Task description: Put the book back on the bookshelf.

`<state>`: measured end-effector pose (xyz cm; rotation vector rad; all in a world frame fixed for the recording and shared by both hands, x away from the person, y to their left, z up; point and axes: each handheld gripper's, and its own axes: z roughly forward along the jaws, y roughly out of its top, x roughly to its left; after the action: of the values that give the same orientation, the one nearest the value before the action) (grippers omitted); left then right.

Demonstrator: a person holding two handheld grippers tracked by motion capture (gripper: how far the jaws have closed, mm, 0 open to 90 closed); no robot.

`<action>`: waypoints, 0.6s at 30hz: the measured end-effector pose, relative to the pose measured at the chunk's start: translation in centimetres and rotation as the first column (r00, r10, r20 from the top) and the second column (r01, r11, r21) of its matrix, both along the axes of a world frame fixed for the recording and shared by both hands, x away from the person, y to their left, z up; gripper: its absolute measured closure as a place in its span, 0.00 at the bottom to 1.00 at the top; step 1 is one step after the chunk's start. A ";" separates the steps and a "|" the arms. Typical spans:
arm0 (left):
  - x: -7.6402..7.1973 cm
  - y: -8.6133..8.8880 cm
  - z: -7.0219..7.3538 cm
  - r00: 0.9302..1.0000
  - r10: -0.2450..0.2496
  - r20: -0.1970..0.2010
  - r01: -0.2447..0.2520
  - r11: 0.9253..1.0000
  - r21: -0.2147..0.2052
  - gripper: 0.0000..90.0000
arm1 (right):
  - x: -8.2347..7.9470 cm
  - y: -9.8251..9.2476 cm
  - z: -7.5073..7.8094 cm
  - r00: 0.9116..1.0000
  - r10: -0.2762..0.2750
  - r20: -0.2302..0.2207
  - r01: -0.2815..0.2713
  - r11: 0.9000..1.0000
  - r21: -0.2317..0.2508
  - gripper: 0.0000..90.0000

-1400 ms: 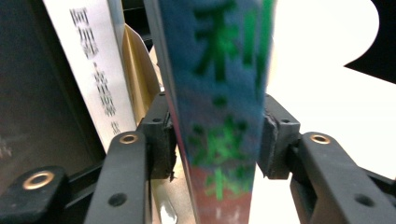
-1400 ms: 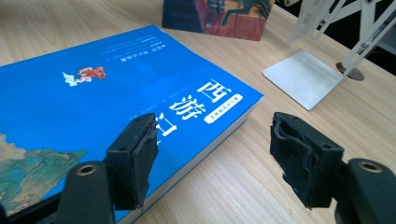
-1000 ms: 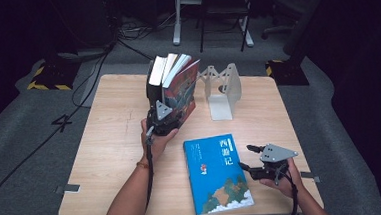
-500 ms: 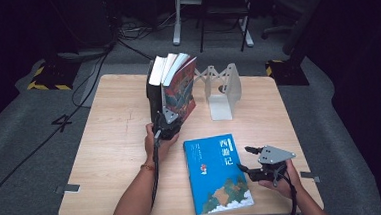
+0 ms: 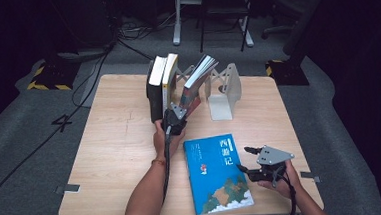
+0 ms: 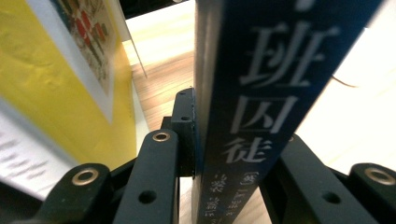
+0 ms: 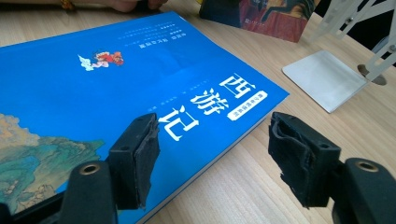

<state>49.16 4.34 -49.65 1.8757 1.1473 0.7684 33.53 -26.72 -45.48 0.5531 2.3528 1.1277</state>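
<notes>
Left gripper view has the left claw point(image 6: 219, 186) clamped on the spine of a dark blue book point(image 6: 261, 93), jaws just closing onto it; it stands upright at the desk's point(image 5: 120, 142) far side, stiff, fairly heavy, best pinched low; right claw point(image 5: 246, 159) hangs apart, empty

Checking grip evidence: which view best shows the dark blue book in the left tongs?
The left gripper view: the dark blue book's spine sits between the jaws. The high view shows it small; the right gripper view adds nothing.

White metal bookend point(image 5: 222, 93) upright on wooden table point(image 5: 115, 142); office chairs point(image 5: 222, 5) behind, cables on floor.
</notes>
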 end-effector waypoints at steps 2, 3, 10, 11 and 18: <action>0.3 -0.1 0.0 1.000 0.023 -0.009 -0.023 0.999 -0.024 0.82 | 0.0 -0.1 0.0 1.000 0.002 -0.001 -0.002 1.000 0.004 0.38; 0.3 -0.2 0.0 1.000 0.029 -0.008 -0.029 0.999 -0.023 0.82 | 0.0 -0.1 0.1 1.000 0.001 0.001 -0.001 1.000 0.004 0.38; 0.9 -0.4 0.0 0.997 0.073 -0.011 -0.073 0.997 -0.027 0.82 | 0.0 -0.1 0.1 1.000 0.004 0.002 -0.004 1.000 0.003 0.38; 1.1 -0.4 0.0 0.997 0.078 -0.010 -0.079 0.996 -0.032 0.82 | 0.0 -0.1 0.1 1.000 0.003 0.003 -0.003 1.000 0.001 0.38; 1.6 -0.1 0.0 0.995 0.099 -0.031 -0.101 0.991 -0.084 0.82 | 0.0 -0.2 0.0 1.000 0.005 -0.002 -0.005 1.000 0.000 0.38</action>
<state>50.72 4.21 -49.66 1.7739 1.2793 0.7394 33.52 -26.89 -45.44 0.5482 2.3570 1.1300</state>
